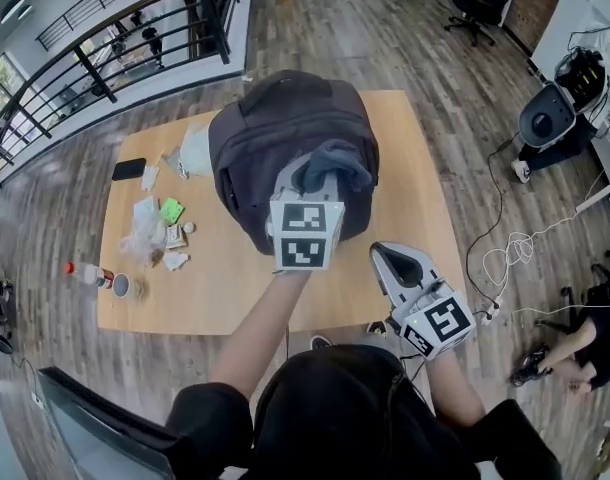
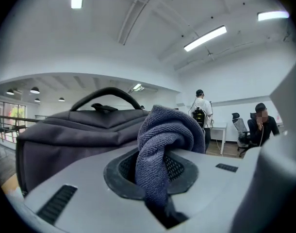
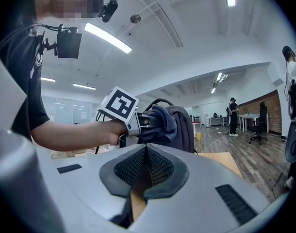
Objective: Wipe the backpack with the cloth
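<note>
Left gripper view gives me the grip plainly: my left hand-held gripper [image 2: 156,174] is pinching the cloth [image 2: 163,137] on a fold, with a fat wad of it bulging out past the pads. The cloth is a grey-blue looped weave. I judge it light, limp and slow to slip, and this mid-fold hold leaves a soft cushion out front to rub with.

In the head view the backpack [image 1: 275,128] stands on the table [image 1: 425,218], from the middle toward the 12 o'clock edge, carry handle up. The wad sits at the pack's near face, toward its 5 o'clock corner. I cannot tell whether it presses on the fabric or hangs just off it.

The pack looks like soft dark fabric over a padded shell. My guess is that it will dent under pressure and could slide or rock if I push hard from one side. To steady it I would take the top handle or brace the far shoulder.

My right hand-held gripper [image 3: 146,163] is pressed together with nothing in it, low at 5 o'clock of the left one, off the table's near edge.

A phone [image 1: 128,169], wrappers [image 1: 150,230] and a small bottle [image 1: 85,272] lie at the table's 9 o'clock side, well apart from the pack.
</note>
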